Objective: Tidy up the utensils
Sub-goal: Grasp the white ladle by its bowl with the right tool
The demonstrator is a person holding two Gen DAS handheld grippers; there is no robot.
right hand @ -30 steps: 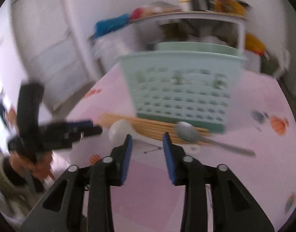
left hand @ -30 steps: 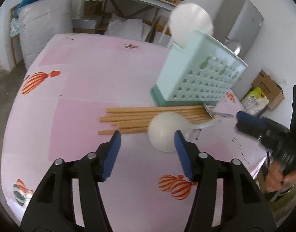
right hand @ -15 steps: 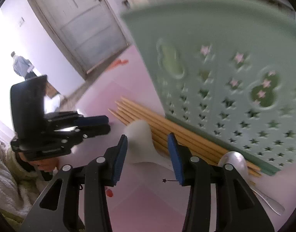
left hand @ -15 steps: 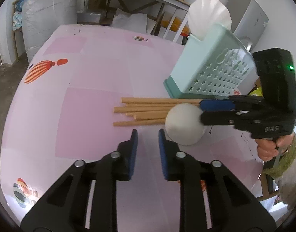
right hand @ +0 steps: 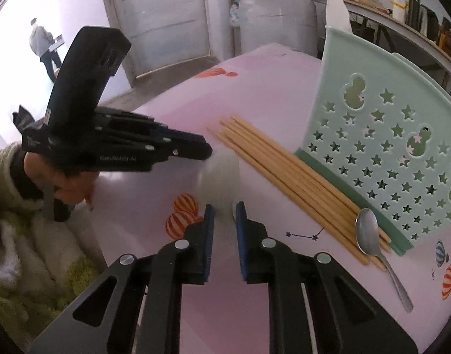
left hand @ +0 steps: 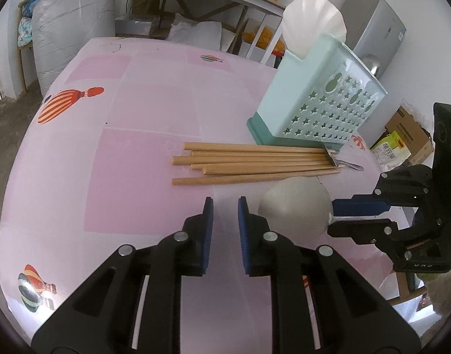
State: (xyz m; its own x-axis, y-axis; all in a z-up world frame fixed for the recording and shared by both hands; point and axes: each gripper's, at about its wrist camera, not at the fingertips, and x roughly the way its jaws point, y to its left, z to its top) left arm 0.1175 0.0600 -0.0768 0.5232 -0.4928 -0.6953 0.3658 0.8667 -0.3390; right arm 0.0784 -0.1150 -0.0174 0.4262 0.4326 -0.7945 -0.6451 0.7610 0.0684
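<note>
My right gripper point(right hand: 224, 211) is shut on the handle of a white ladle point(right hand: 221, 174) and holds it above the pink table; in the left wrist view the ladle bowl point(left hand: 294, 206) sticks out from that gripper point(left hand: 333, 216). My left gripper point(left hand: 224, 203) is nearly shut and empty, just left of the bowl. Several wooden chopsticks point(left hand: 254, 163) lie in front of the mint utensil basket point(left hand: 319, 97), which holds a white shell-shaped ladle point(left hand: 312, 23). A metal spoon point(right hand: 372, 242) lies at the chopsticks' end.
The pink tablecloth point(left hand: 137, 112) has balloon prints. The table edge runs close on the right, with a cardboard box point(left hand: 408, 135) and a grey fridge point(left hand: 378, 38) beyond. Shelves and a wrapped mattress point(left hand: 72, 29) stand behind.
My right gripper closed on the white ladle's handle and lifted it off the chopsticks toward the near side. My left gripper closed from wide open to a narrow gap.
</note>
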